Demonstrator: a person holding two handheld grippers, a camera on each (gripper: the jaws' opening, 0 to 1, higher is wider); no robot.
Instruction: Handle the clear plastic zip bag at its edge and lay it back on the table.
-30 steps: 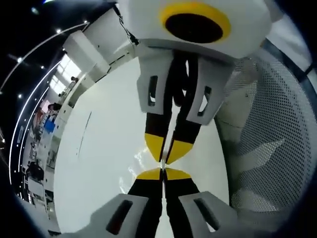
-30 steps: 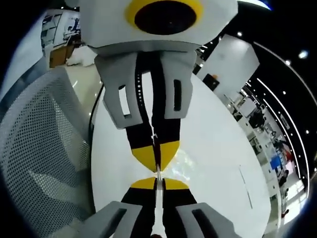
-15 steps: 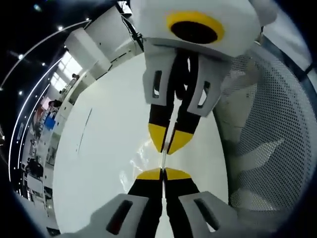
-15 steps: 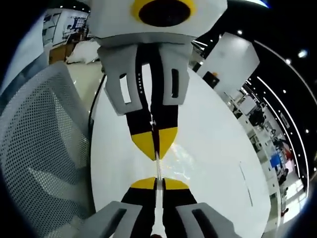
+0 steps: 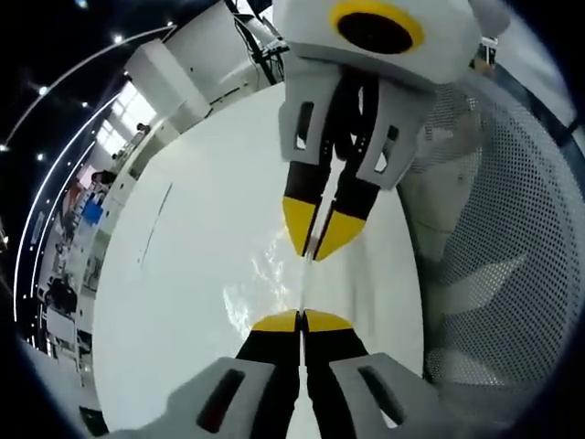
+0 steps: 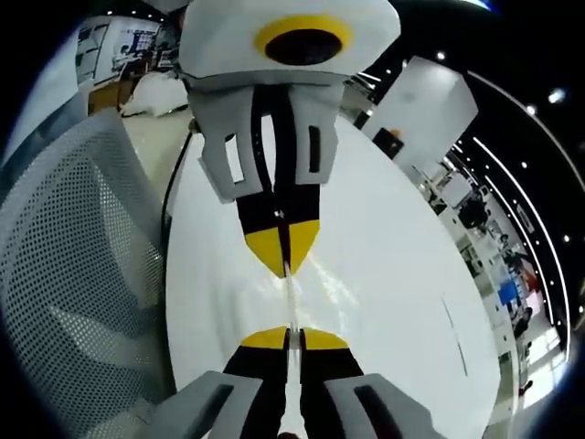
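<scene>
Your white table (image 5: 192, 274) is smooth and glossy, its surface catching ceiling lights; in the left gripper view a thin dark line (image 5: 154, 224) lies on it toward the far left edge; in the right gripper view you see the same mark (image 6: 453, 334) near the right edge.

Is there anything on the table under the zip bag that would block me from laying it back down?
Nothing visible. The zip bag is stretched between the left claw and right claw, each shut on its edge. The white table below it looks bare; a mesh chair stands off to the side.
</scene>
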